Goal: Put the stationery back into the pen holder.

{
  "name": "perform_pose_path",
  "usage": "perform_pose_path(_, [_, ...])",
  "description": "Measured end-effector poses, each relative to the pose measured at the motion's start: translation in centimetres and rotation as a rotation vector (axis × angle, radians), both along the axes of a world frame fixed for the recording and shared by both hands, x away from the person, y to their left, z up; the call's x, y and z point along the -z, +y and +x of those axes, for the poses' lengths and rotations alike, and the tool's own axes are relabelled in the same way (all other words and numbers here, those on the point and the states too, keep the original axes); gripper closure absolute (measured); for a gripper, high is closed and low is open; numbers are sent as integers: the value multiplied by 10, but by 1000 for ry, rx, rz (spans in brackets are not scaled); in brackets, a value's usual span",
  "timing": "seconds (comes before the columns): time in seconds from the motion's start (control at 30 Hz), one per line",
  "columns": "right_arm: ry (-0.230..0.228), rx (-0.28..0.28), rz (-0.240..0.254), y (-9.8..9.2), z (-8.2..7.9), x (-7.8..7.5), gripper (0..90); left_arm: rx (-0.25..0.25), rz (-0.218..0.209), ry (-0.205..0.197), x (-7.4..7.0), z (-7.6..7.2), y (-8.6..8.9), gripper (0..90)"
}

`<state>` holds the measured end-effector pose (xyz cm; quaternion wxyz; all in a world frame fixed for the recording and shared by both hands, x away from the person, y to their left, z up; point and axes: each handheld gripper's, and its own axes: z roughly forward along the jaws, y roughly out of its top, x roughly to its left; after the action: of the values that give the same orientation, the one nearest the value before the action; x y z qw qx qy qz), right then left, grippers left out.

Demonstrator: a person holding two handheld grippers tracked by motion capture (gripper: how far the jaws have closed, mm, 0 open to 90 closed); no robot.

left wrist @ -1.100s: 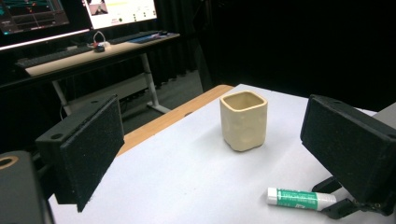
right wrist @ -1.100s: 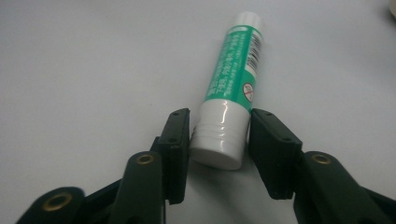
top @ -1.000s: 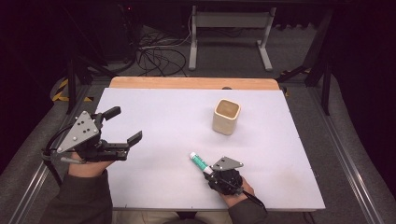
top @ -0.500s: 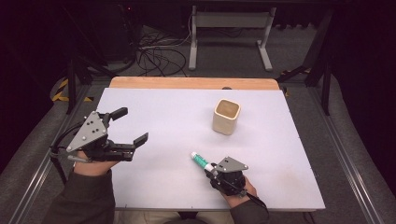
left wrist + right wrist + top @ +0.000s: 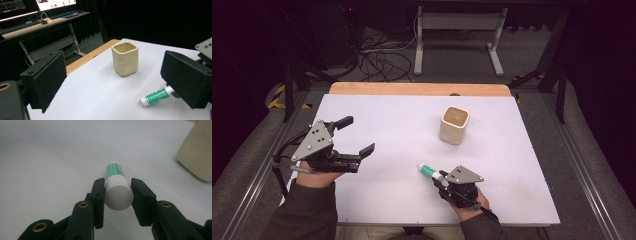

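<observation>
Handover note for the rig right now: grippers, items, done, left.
Right gripper: shut on the glue stick, clamped at its white cap end, low over the table.
Left gripper: open, holding nothing, at the table's left side.
Cup: upright, beyond the stick, apart from it.
Done: stick gripped.
Left, likely: lift it and drop it in the cup.

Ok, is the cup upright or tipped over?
Upright. The cup stands on its base on the table, its open mouth facing up, apart from the glue stick.

Matt ceramic-looking cup (image 5: 454, 125), smooth plastic glue stick (image 5: 429, 171), matt white table (image 5: 387, 125) w/ wood edge
</observation>
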<state>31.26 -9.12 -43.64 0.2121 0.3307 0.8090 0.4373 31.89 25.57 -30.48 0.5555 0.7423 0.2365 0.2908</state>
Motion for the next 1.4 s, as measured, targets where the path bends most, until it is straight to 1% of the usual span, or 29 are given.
perform_pose_path(0.03, [-8, 1, 9, -1, 0, -3, 657, 0, 2, 2, 1, 0, -1, 72])
perform_pose_path(0.13, [-17, 1, 17, -1, -1, -6, 657, 7, 10, 7, 2, 1, -3, 72])
perform_pose_path(0.17, [-27, -2, 20, -2, -1, -9, 657, 8, 11, 8, 2, 1, -4, 72])
perform_pose_path(0.27, [-34, 1, 28, -3, 0, -11, 657, 8, 12, 5, 2, 1, -5, 72])
perform_pose_path(0.3, [-37, 0, 39, -3, 0, -14, 657, 8, 12, 7, 2, 1, -5, 72])
perform_pose_path(0.5, [-58, -3, 51, -4, 1, -21, 657, 18, 22, 13, 5, 1, -9, 72])
perform_pose_path(0.53, [-61, -3, 65, -5, 1, -23, 657, 19, 27, 16, 5, 2, -10, 73])
perform_pose_path(0.6, [-57, 0, 76, -6, 1, -24, 657, 26, 33, 20, 7, 2, -13, 74])
perform_pose_path(0.8, [-57, 2, 77, -7, 1, -25, 657, 49, 57, 39, 14, 6, -22, 77])
perform_pose_path(0.93, [-58, 2, 87, -8, 1, -26, 657, 62, 82, 50, 20, 8, -29, 78])
perform_pose_path(0.97, [-57, 3, 96, -9, 1, -26, 657, 65, 87, 52, 21, 9, -31, 78])
perform_pose_path(1.03, [-58, 4, 97, -10, 1, -27, 657, 70, 96, 62, 24, 9, -35, 78])
perform_pose_path(1.13, [-61, 9, 102, -12, 0, -27, 657, 72, 118, 65, 27, 9, -39, 78])
perform_pose_path(1.2, [-59, 13, 102, -13, -1, -27, 658, 74, 123, 66, 28, 10, -41, 78])
perform_pose_path(1.33, [-59, 19, 103, -14, -3, -27, 658, 76, 119, 68, 28, 9, -42, 79])
perform_pose_path(1.4, [-68, 17, 96, -15, -4, -29, 657, 77, 120, 68, 29, 9, -43, 80])
